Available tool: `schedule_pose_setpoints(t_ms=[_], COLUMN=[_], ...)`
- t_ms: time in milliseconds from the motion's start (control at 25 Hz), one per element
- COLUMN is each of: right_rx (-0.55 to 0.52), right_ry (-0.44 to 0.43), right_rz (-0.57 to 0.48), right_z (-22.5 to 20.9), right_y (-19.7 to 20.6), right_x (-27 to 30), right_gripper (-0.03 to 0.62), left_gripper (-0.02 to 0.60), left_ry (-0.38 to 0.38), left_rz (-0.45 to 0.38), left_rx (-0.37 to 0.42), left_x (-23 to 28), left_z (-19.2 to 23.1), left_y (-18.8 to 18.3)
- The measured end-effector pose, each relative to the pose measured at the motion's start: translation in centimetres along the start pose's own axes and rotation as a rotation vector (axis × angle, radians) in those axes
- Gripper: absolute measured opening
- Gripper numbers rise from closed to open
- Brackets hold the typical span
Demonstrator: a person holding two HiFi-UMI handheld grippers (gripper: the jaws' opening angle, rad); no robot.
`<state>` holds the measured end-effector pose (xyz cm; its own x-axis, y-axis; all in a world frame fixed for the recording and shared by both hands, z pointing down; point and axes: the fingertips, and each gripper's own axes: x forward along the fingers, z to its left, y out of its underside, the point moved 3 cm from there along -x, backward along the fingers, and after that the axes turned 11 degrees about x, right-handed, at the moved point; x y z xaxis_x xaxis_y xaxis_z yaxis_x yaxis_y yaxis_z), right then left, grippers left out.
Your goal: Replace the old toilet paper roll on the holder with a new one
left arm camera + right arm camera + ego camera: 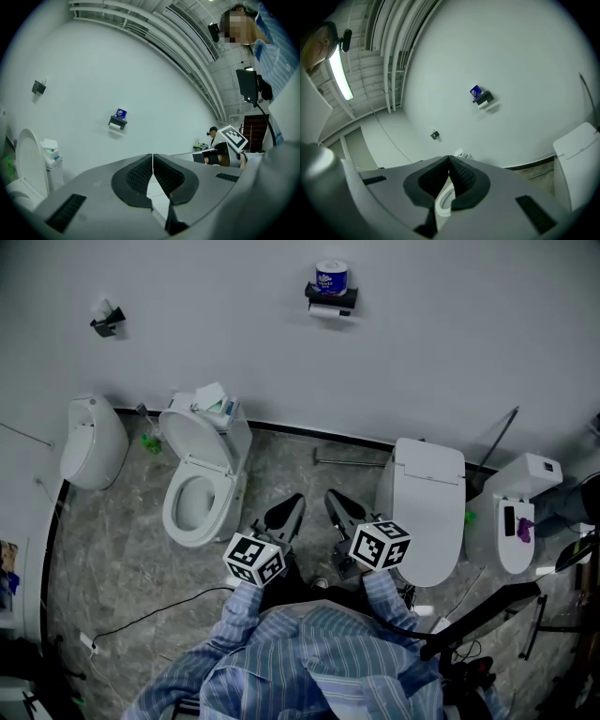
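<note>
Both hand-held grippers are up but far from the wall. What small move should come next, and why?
Probably walk forward toward the paper holder on the wall. The left hand-held gripper and right hand-held gripper are both shut and empty, and the holder, with a wrapped roll on top, lies well beyond them.

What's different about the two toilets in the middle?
The left middle toilet has its lid up, so its bowl shows; the right middle toilet has its lid shut. The left one has small things on its tank; the right one's top is bare. Both are white and stand against the wall.
</note>
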<state>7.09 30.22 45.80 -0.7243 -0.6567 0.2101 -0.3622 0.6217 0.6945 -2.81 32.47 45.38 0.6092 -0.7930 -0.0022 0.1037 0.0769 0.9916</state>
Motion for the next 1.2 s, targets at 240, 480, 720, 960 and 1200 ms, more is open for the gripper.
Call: schedule_pose_setpoints(t_ms=[240,480,720,960,1200], right_rx=[0.028,0.042,0.049,0.059,0.074], right_ry=[0.006,0.024,0.040,0.054,0.092], right_rz=[-0.032,-0.040,-0.041,-0.059,-0.080], right_z=[-0.6,-1.4,-1.1,-1.0,-1.4], right_y=[-1.8,-4.1,-6.6,-8.8,-9.2], right_x=[3.0,7.9,13.4,18.8,22.6], right_gripper=[0.004,0.004,0.005,0.003,0.003], left_gripper=[0.006,0.006,0.006,0.007,0.006], left_ry=[0.037,0.050,0.072,0.097,0.126], left_rz=[0.017,0.022,0.026,0.031,0.050], left_rx=[-0.023,-0.028,-0.038,-0.037,-0.060], left_x=[1.8,4.6,7.1,8.9,9.6], left_z=[2.8,7.9,14.0,19.4,23.9], left_y=[0.1,-0.5,-2.3,-3.2,-2.7])
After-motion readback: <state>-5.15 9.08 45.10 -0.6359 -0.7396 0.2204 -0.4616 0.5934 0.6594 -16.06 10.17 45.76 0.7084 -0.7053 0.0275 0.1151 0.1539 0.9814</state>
